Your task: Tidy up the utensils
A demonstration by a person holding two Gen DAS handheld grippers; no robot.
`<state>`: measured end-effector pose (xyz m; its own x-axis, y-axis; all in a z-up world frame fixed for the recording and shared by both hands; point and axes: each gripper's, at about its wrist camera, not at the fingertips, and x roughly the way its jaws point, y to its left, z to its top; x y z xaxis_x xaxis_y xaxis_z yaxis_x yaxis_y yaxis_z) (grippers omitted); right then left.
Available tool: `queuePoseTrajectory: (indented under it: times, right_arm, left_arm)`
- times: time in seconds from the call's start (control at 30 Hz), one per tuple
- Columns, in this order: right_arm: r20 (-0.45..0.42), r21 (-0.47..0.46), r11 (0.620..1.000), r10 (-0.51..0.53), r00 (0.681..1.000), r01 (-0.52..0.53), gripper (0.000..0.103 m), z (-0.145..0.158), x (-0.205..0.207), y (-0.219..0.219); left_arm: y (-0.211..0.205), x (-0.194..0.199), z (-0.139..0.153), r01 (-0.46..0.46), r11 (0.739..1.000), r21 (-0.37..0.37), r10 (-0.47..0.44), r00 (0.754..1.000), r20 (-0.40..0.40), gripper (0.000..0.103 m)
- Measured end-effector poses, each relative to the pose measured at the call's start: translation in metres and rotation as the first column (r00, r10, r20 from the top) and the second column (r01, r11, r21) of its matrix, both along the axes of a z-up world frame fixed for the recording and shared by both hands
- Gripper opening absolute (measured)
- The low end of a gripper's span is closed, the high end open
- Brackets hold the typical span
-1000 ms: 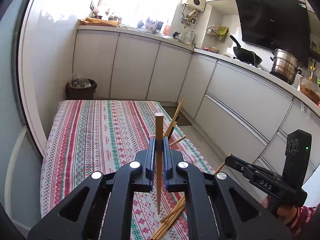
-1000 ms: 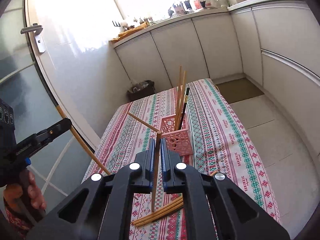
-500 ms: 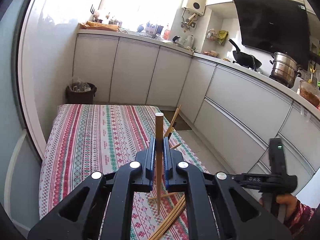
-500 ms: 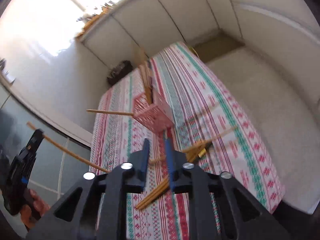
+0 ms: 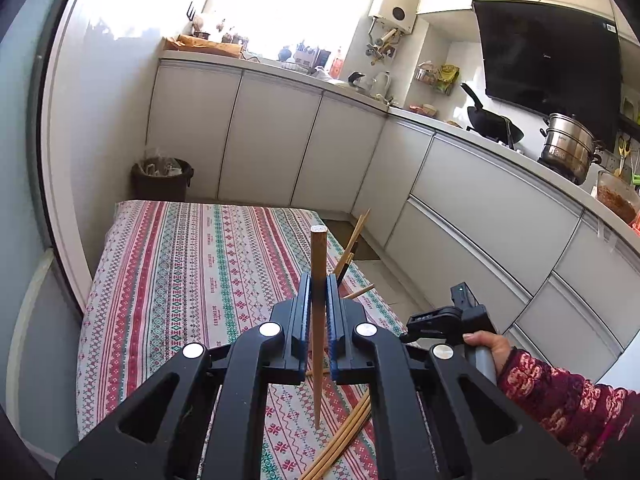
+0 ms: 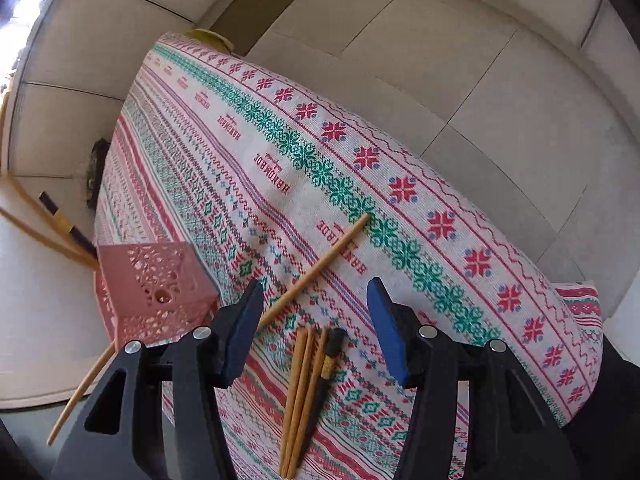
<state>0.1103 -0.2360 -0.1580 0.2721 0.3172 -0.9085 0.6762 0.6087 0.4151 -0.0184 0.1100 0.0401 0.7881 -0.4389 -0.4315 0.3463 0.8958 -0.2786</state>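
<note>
My left gripper is shut on a wooden chopstick that stands upright between its jaws, above the patterned tablecloth. My right gripper is open and empty, low over the cloth. Between its jaws lie several chopsticks, one of them black. A single wooden chopstick lies loose just beyond. The pink lattice holder stands left of the right gripper with chopsticks in it. In the left wrist view the holder is hidden behind the jaws; only its chopsticks show.
The table's right edge drops to a tiled floor. White kitchen cabinets run along the back and right. A dark bin stands beyond the table's far end. The right hand-held unit shows at the left wrist view's right.
My right gripper let go of its chopstick, opened wide and tipped down toward the chopsticks on the cloth. My left gripper kept hold of its upright chopstick and barely moved.
</note>
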Motion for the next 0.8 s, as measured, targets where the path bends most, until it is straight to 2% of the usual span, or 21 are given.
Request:
queuePoseTrajectory:
  times: [0.03,0.13,0.17,0.23,0.3,0.37,0.4,0.47,0.6,0.67,0.73,0.8]
  right_arm:
    - [-0.047,-0.015,1.000,0.000,0.999,-0.001,0.041,-0.006,0.009,0.004]
    - [-0.098,-0.132,0.991,0.009,0.995,-0.022,0.038,-0.003,0.033,0.017]
    - [-0.120,-0.152,0.988,0.017,0.993,-0.036,0.028,-0.004,0.038,0.022]
    - [-0.138,-0.230,0.971,0.033,0.990,-0.064,0.017,-0.004,0.044,0.031]
    - [-0.135,-0.289,0.948,0.094,0.986,-0.130,0.015,-0.006,0.046,0.041]
    - [-0.089,-0.293,0.939,0.162,0.983,-0.182,0.010,-0.010,0.042,0.046]
    - [-0.048,-0.262,0.950,0.166,0.985,-0.173,0.009,-0.012,0.038,0.042]
    - [0.066,-0.159,0.980,0.131,0.989,-0.119,0.007,-0.016,0.026,0.030]
    - [0.164,-0.127,0.987,0.123,0.979,-0.103,0.007,-0.009,0.003,0.021]
    - [0.238,-0.136,0.983,0.150,0.960,-0.120,0.007,0.005,-0.011,0.022]
    - [0.293,-0.201,0.968,0.203,0.934,-0.147,0.008,0.020,-0.028,0.028]
    - [0.385,-0.245,0.955,0.256,0.887,-0.169,0.008,0.041,-0.044,0.038]
  left_arm:
    - [0.002,0.001,0.000,-0.002,1.000,-0.002,0.002,1.000,-0.004,0.006]
    - [0.008,0.002,0.000,-0.009,1.000,-0.014,0.009,1.000,-0.011,0.006]
    - [0.009,0.002,0.000,-0.012,1.000,-0.016,0.011,1.000,-0.010,0.006]
    - [0.010,0.001,0.002,-0.011,1.000,-0.021,0.011,1.000,-0.007,0.006]
    - [0.013,0.001,0.002,-0.010,1.000,-0.025,0.010,1.000,-0.004,0.006]
    - [0.015,0.000,0.002,-0.008,0.999,-0.031,0.008,1.000,-0.005,0.006]
    - [0.016,0.001,0.001,-0.010,0.999,-0.033,0.010,1.000,-0.007,0.006]
    - [0.019,0.001,0.001,-0.017,0.999,-0.037,0.016,1.000,-0.010,0.006]
    - [0.024,-0.001,0.003,-0.033,0.998,-0.046,0.033,0.999,-0.007,0.006]
    - [0.025,-0.003,0.004,-0.037,0.998,-0.047,0.037,0.999,-0.003,0.006]
    - [0.023,-0.005,0.005,-0.043,0.998,-0.046,0.043,0.999,0.002,0.006]
    - [0.021,-0.007,0.005,-0.047,0.998,-0.038,0.047,0.999,0.005,0.006]
